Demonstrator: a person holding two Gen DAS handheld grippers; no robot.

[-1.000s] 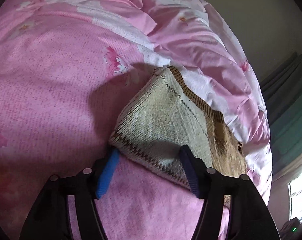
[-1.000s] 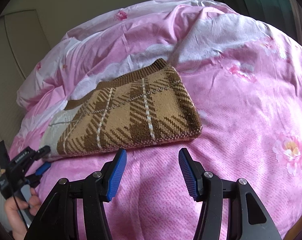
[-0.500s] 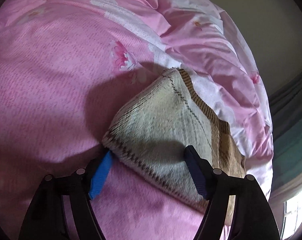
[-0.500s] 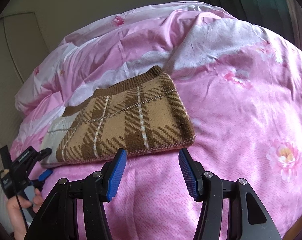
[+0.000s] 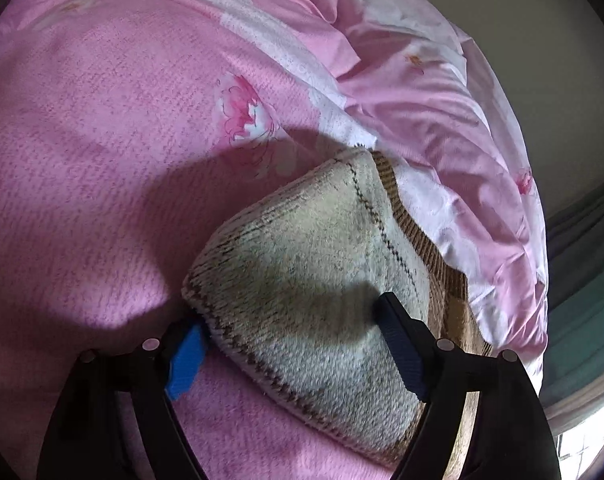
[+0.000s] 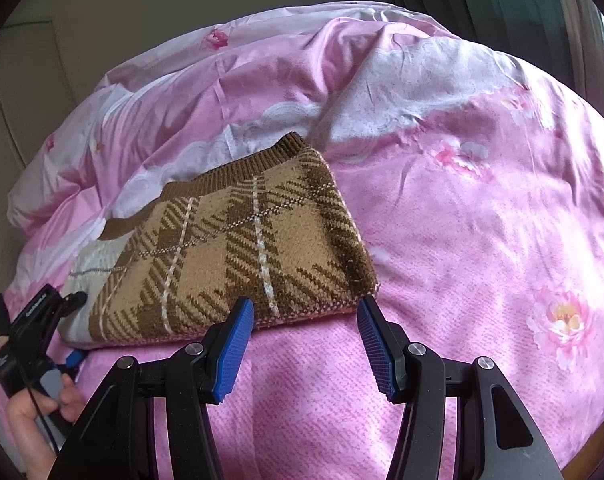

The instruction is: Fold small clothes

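Note:
A small brown plaid knit sweater (image 6: 241,248) lies folded on the pink bed cover; its pale inner side (image 5: 314,276) shows in the left wrist view. My left gripper (image 5: 289,340) is open with its fingers on either side of the sweater's near end, the cloth between them. It also shows in the right wrist view (image 6: 67,334) at the sweater's left end. My right gripper (image 6: 306,344) is open and empty, just in front of the sweater's near folded edge.
The pink flowered duvet (image 6: 482,220) covers the bed, bunched in folds (image 6: 261,80) behind the sweater. A beige headboard or wall (image 6: 41,60) stands at the left, and curtains (image 5: 582,280) hang at the bed's far side.
My left gripper has pushed forward over the sweater's end, so the cloth now sits deeper between its fingers. My right gripper has moved a little closer to the sweater's near edge.

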